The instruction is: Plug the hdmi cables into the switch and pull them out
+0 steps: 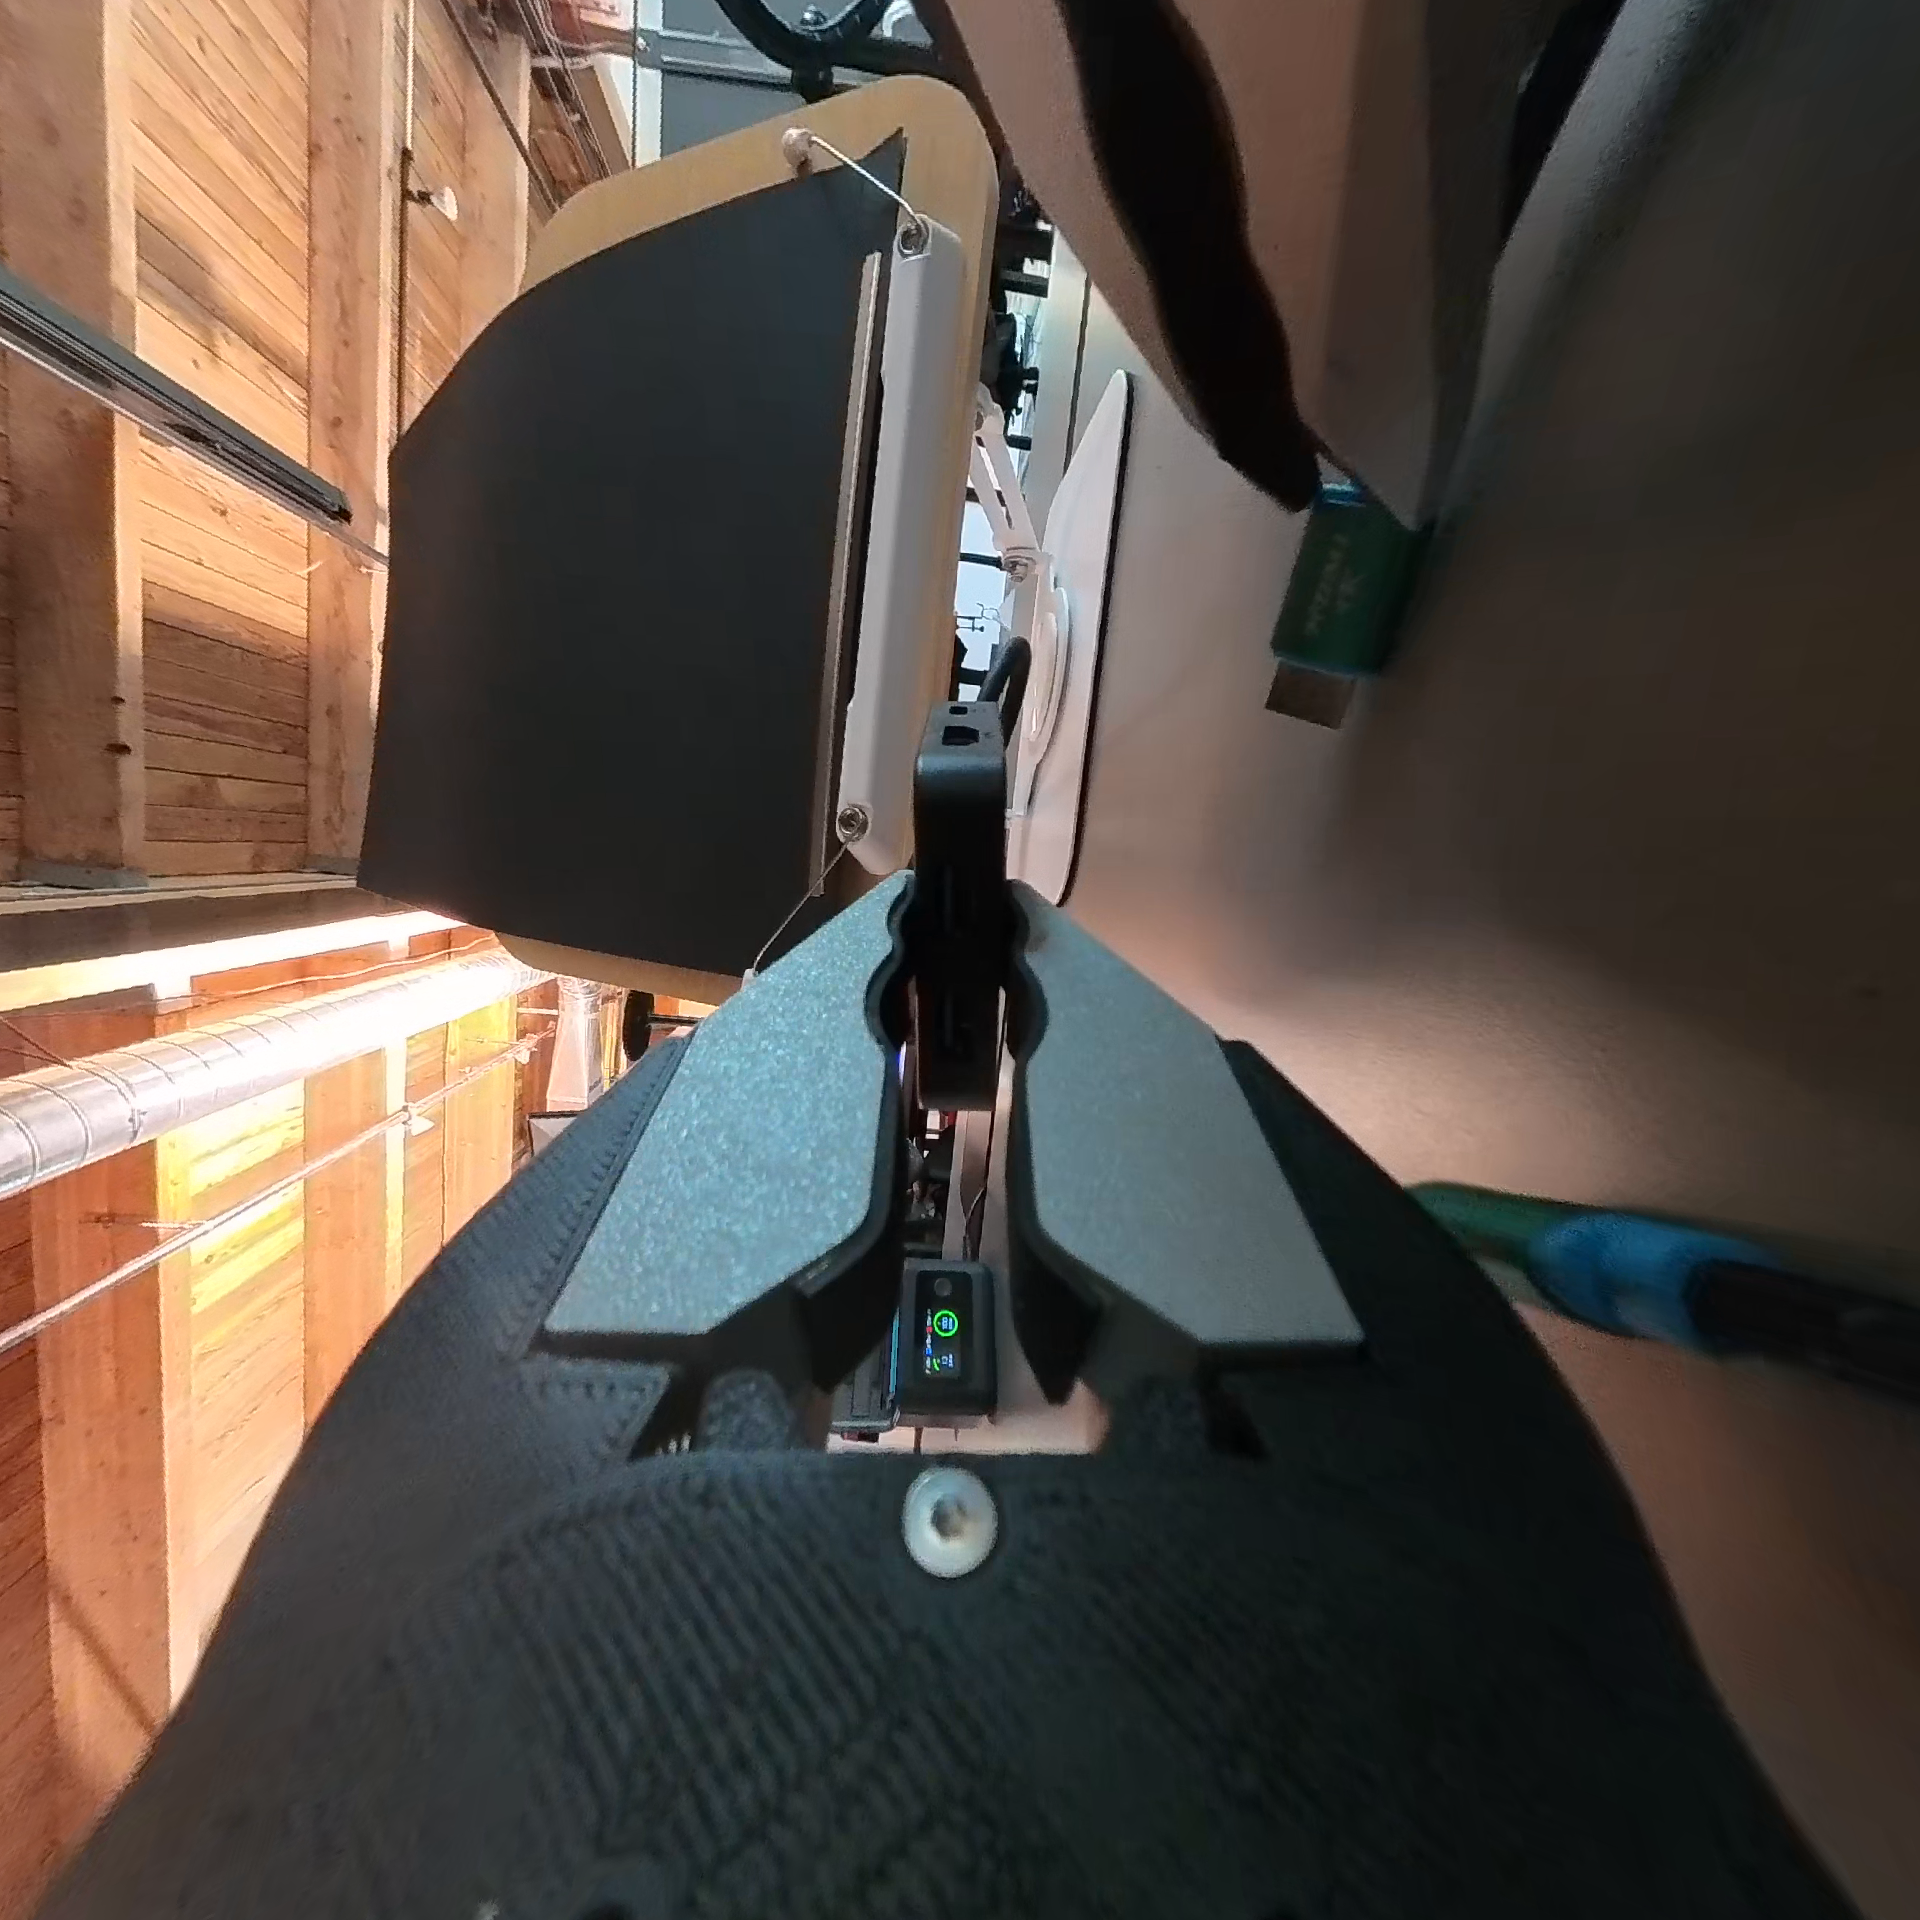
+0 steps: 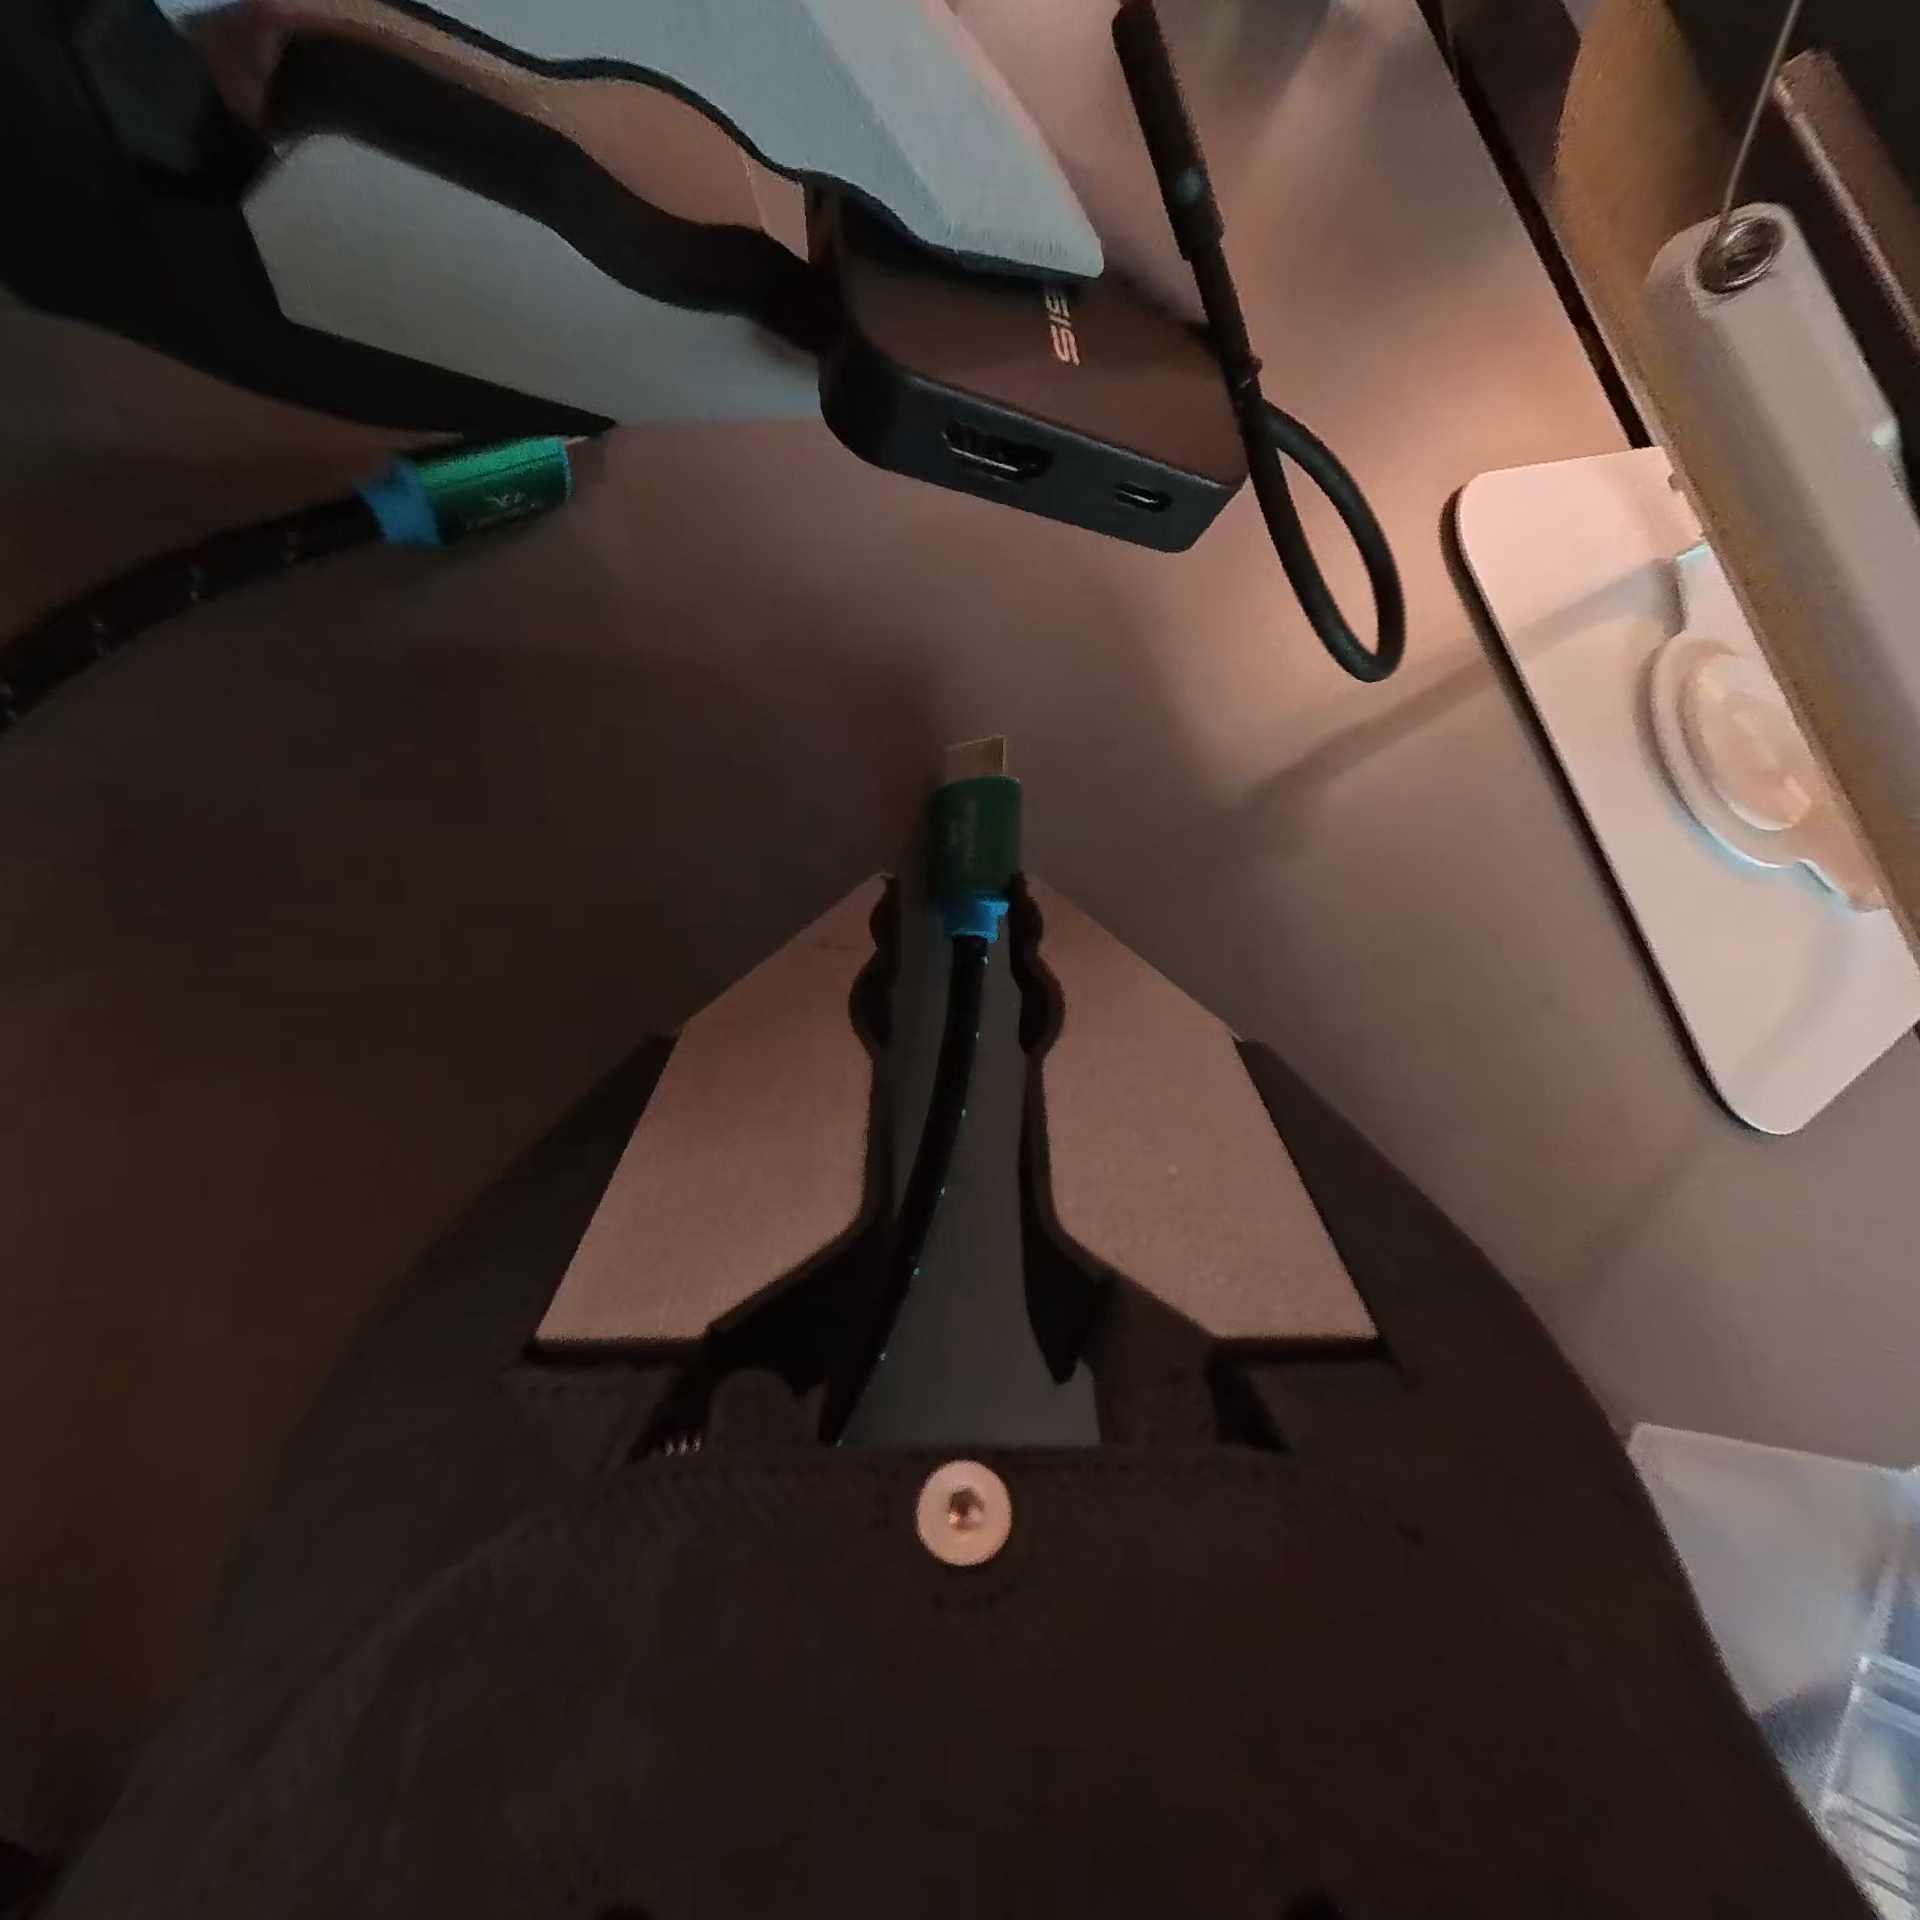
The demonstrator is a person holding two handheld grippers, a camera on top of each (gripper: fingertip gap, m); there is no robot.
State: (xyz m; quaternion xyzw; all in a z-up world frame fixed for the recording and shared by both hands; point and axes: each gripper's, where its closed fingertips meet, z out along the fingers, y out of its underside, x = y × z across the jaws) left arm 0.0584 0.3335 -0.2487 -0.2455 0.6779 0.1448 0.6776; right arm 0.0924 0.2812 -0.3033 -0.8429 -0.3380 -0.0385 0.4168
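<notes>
A: Where is the switch now?

B: The black switch (image 2: 1039, 416) is in the left tool (image 1: 958, 914). Both pads press on its flat sides, so this tool is closed narrow on it. Its edge with one wide port and one small port looks toward the right tool (image 2: 956, 894).

A: And the right tool?

B: It is open only a little. A green plug (image 2: 977, 831) stands between its fingertips, its metal tip pointing at the switch. On one side there is a gap between pad and plug, and the black cable runs back between the fingers.

A: Is there room to move?

B: Yes. Between the plug tip and the port edge there is only bare desk (image 2: 520, 935). A short black cable loop (image 2: 1320, 540) hangs from the switch just beside that path. A white base plate (image 2: 1683, 779) lies farther off, and a second green plug (image 2: 488, 488) lies on the desk near the left tool.

A: Any container?

B: A clear plastic box (image 2: 1818, 1662) at the picture corner. I cannot tell what is inside.

A: Any writing?

B: Pale lettering on the top of the switch, and a faint mark on each green plug
</notes>
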